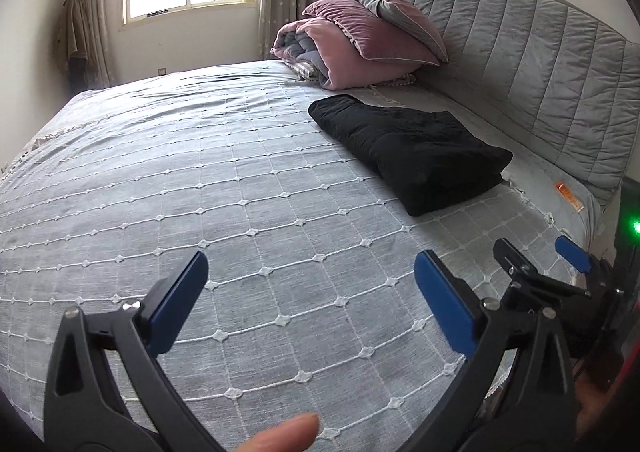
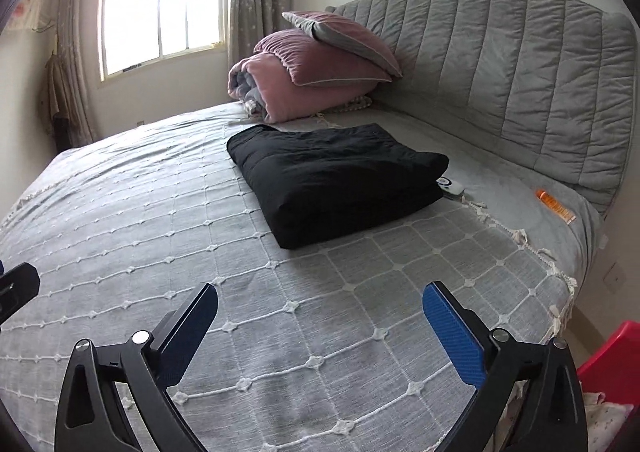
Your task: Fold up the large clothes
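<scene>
The black garment (image 2: pixel 336 179) is left folded near the bed (image 2: pixel 200 252) head edge, so both the left gripper (image 1: pixel 312 300) and right gripper (image 2: pixel 320 332) are held wide apart, empty

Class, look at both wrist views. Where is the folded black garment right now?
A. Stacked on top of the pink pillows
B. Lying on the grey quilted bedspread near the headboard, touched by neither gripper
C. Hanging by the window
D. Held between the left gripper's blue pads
B: the folded black garment lies flat on the grey quilted bedspread, while the left gripper and right gripper stand open and empty, well short of it.
</scene>
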Demonstrator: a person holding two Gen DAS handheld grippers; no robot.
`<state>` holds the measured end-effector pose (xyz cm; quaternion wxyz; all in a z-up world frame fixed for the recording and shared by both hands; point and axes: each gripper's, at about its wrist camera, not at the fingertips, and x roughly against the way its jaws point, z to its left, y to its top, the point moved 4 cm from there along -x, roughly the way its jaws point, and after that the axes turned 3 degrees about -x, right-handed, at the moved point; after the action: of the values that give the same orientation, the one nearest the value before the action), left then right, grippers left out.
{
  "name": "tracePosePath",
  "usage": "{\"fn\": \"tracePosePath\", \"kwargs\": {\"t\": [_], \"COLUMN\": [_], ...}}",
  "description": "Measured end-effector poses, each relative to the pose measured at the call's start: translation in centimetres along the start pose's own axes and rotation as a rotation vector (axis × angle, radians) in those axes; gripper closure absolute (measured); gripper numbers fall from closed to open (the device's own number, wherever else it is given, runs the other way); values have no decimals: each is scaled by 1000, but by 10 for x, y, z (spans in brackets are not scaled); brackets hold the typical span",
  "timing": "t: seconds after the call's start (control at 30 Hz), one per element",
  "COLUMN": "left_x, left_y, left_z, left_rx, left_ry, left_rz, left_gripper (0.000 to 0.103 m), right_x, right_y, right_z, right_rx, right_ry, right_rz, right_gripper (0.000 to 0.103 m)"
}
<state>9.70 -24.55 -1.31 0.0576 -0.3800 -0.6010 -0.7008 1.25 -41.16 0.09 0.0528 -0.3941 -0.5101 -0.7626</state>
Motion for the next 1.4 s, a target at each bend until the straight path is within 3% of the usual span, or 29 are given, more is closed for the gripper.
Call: {"fn": "tracePosePath", "kwargs": {"t": [0.13, 0.8, 1.4], "left_x": [0, 9, 3], "left_y": [-2, -1, -6], "left_z": [-5, -7, -12], "left_rx": [-30, -53, -62], "left_ry": [-36, -23, -28], "left_rz": [-11, -57, -27], "left_gripper": [0, 0, 0], "right_x": [6, 12, 10], "right_y": [0, 4, 1], "right_z": [-6, -7, -8], "right_rx": [-23, 7, 20], "right_ry": [-34, -99, -136], "right_rz": [-23, -61, -48], "right_gripper": [0, 0, 0]}}
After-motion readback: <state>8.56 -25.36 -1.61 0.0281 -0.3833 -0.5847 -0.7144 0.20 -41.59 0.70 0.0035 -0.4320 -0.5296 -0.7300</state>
